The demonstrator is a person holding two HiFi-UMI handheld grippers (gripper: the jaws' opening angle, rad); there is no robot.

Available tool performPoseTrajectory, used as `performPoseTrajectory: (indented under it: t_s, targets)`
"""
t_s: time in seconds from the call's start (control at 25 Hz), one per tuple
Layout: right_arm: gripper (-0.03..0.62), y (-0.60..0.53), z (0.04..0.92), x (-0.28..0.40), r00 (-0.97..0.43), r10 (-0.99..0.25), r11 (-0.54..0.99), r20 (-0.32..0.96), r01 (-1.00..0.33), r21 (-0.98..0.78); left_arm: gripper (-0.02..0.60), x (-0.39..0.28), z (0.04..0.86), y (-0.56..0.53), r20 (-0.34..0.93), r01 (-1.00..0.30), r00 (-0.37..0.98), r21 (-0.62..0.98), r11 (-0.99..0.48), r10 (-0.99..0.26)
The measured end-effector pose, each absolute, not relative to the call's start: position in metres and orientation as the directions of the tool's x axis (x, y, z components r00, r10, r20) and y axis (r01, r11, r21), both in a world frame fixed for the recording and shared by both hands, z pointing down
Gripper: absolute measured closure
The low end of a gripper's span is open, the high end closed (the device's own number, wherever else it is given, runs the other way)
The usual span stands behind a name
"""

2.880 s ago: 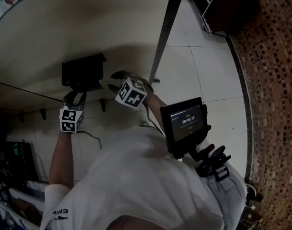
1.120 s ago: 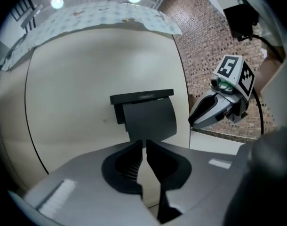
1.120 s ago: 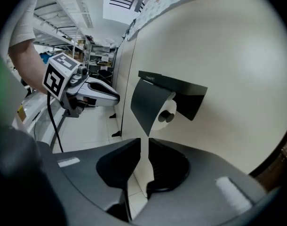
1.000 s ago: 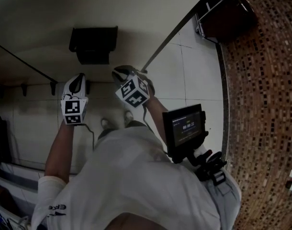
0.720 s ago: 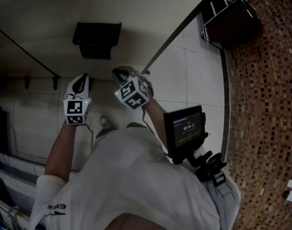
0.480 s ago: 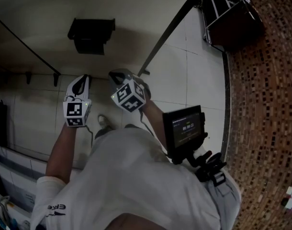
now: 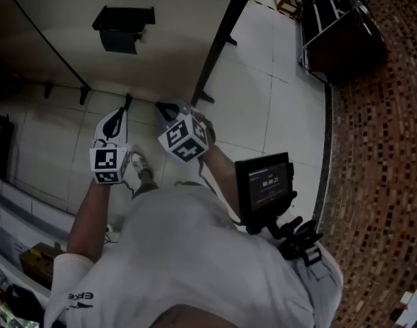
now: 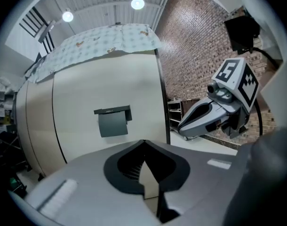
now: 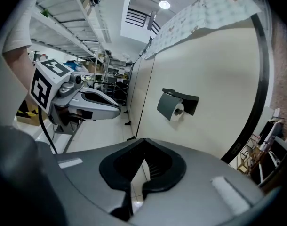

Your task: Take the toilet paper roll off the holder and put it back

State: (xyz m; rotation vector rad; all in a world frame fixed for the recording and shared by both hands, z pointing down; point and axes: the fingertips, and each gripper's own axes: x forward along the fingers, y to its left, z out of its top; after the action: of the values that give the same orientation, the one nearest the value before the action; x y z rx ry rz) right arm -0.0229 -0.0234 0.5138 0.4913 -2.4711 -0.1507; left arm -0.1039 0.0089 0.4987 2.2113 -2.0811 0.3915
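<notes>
Toilet paper roll point(image 9: 179, 111) on holder point(image 9: 168, 102), axis level (along wall point(image 9: 219, 69)), left tongs point(image 8: 143, 147), right tongs point(image 9: 144, 144) both pressed together

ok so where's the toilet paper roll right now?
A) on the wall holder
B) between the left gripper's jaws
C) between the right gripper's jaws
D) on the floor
A: the right gripper view shows the white toilet paper roll sitting in the wall holder under its flap, while the left gripper and right gripper both have their jaws together with nothing between them.
</notes>
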Motion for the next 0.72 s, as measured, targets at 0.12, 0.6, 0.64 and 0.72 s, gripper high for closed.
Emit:
performPoseTrajectory:
  t_s: [0.12, 0.6, 0.64, 0.72]
  targets:
    - [0.580, 0.003, 0.506, -0.007, -0.771, -0.358, 0.934, 0.526, -0.302, 0.192, 0.578, -0.085, 0.487, 0.042, 0.242, -0.991, 0.009, -0.124, -0.041, -0.970]
    - [0.580, 0.069, 0.495, 0.007, -0.794, -0.347, 0.937, 0.500, -0.315, 0.150, 0.578, -0.061, 0.467, 0.103, 0.231, -0.989, 0.023, -0.137, -0.055, -0.973]
    - [0.580, 0.071, 0.493, 0.006, -0.792, -0.356, 0.934, 0.496, -0.325, 0.150, 0.578, -0.061, 0.464, 0.105, 0.224, -0.989, 0.028, -0.136, -0.060, -0.974]
    - [0.580, 0.072, 0.487, 0.005, -0.789, -0.374, 0.926, 0.488, -0.344, 0.154, 0.578, -0.062, 0.459, 0.108, 0.210, -0.989, 0.038, -0.135, -0.068, -0.977]
